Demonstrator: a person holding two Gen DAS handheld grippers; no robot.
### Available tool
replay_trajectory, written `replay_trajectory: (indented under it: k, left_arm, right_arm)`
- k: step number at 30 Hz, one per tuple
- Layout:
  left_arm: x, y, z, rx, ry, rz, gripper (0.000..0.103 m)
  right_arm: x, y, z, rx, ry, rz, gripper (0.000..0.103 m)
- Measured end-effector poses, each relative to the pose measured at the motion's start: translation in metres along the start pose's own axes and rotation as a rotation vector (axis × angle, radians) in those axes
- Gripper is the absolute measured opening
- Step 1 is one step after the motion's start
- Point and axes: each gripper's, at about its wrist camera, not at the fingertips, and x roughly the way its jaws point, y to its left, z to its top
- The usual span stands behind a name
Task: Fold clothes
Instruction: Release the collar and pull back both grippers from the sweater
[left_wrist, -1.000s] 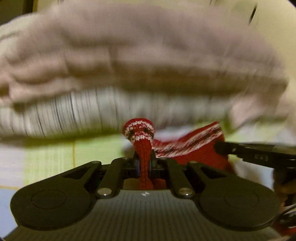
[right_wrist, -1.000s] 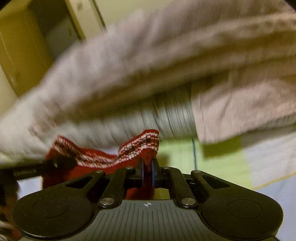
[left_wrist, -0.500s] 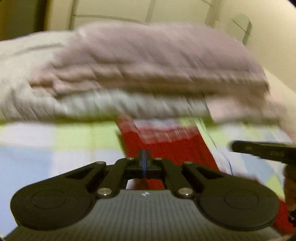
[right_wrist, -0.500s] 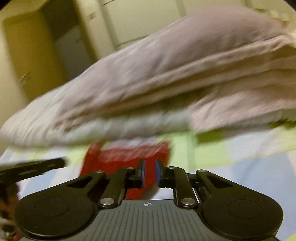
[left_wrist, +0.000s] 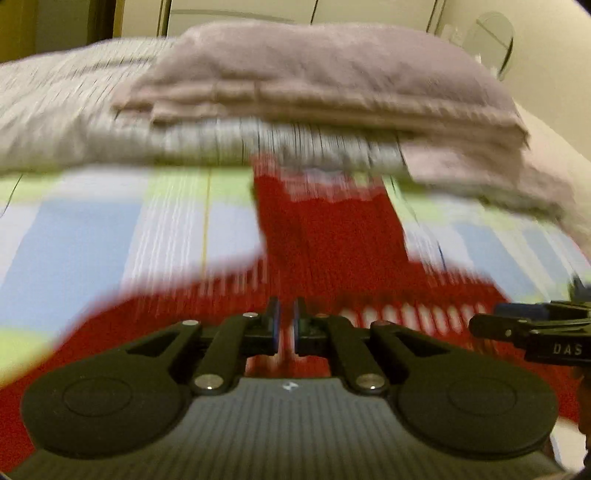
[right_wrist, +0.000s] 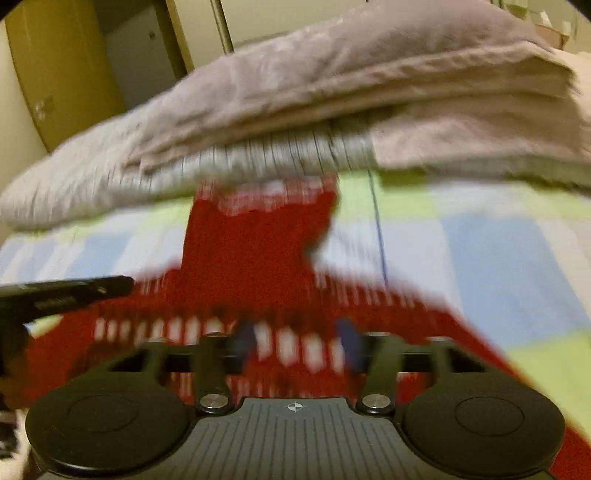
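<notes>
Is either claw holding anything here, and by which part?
Neither grip shows clearly. The left claw looks nearly shut, no fold of the red sweater visibly pinched. The right claw is opening above its striped edge.

Left hand-held gripper (left_wrist: 285, 326): jaws almost closed, blue pads near-parallel with a thin slit between them, pointing obliquely downward. Right hand-held gripper (right_wrist: 297, 341): jaws opening, blue pads set well apart, motion-blurred, also angled downward. The two units work side by side.
</notes>
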Motion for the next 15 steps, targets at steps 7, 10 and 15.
replay_trajectory:
  k: [7, 10, 15]
  left_arm:
    - [-0.100, -0.009, -0.138, 0.043, 0.080, 0.112, 0.004]
    - [-0.154, -0.010, -0.181, 0.037, 0.115, 0.138, 0.004]
    - [-0.216, -0.014, -0.214, 0.042, 0.387, 0.160, 0.005]
  right_arm:
    - [-0.091, 0.037, -0.144, -0.098, 0.144, -0.189, 0.057]
    - [-0.140, 0.048, -0.200, -0.085, 0.181, -0.240, 0.057]
    - [-0.205, 0.057, -0.258, 0.076, 0.448, -0.287, 0.057]
